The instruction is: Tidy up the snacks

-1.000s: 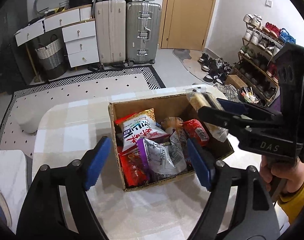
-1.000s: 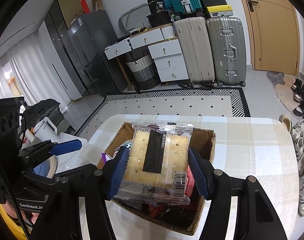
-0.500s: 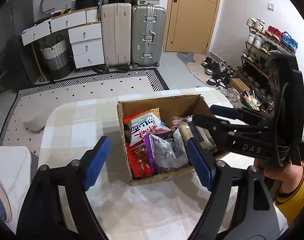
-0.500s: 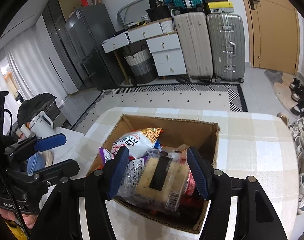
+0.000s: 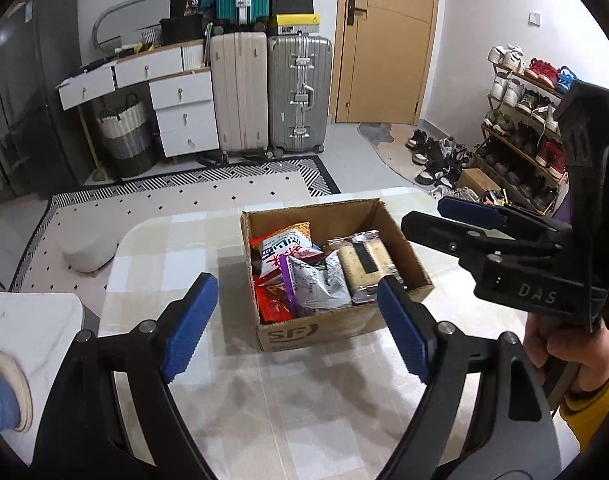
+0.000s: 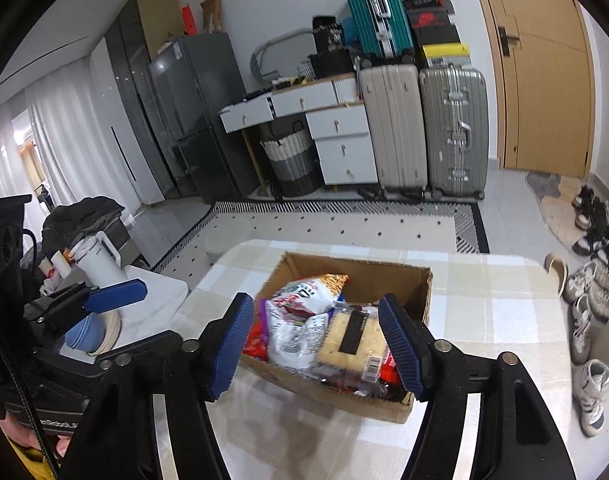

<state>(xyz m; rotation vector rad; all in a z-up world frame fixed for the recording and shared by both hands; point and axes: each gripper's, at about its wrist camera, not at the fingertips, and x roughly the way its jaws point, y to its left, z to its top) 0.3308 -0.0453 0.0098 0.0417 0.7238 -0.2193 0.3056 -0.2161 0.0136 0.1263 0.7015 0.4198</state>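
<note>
Snacks sit packed in an open cardboard box (image 5: pixel 340 330) on a checked tabletop (image 5: pixel 284 400), most likely so they are gathered in one place.

At the left, the left hand-held gripper (image 5: pixel 296 328) hovers over the tabletop on the near side of the box. Its blue pads are spread wide and hold nothing. It seems to be parked there in readiness, as no loose packet lies within its reach. The box sits just beyond and between its fingers.

In the middle, inside the box, the left half holds a white and red chip bag (image 5: pixel 284 254), a red packet (image 5: pixel 270 300) and a silver wrapper with a purple edge (image 5: pixel 312 284). The cracker pack (image 5: pixel 364 264), clear-wrapped with a dark label, lies flat along the right side, on top of the other packets, apparently the topmost item.

At the right, the right hand-held gripper (image 6: pixel 318 344) is also released, jaws wide apart and empty. From its own camera the cracker pack (image 6: pixel 352 340) appears between and just past its pads, not touching them. The left camera shows this tool raised beside the box's right edge, so it probably stands clear of the contents, though the fisheye view makes its height hard to judge.
</note>
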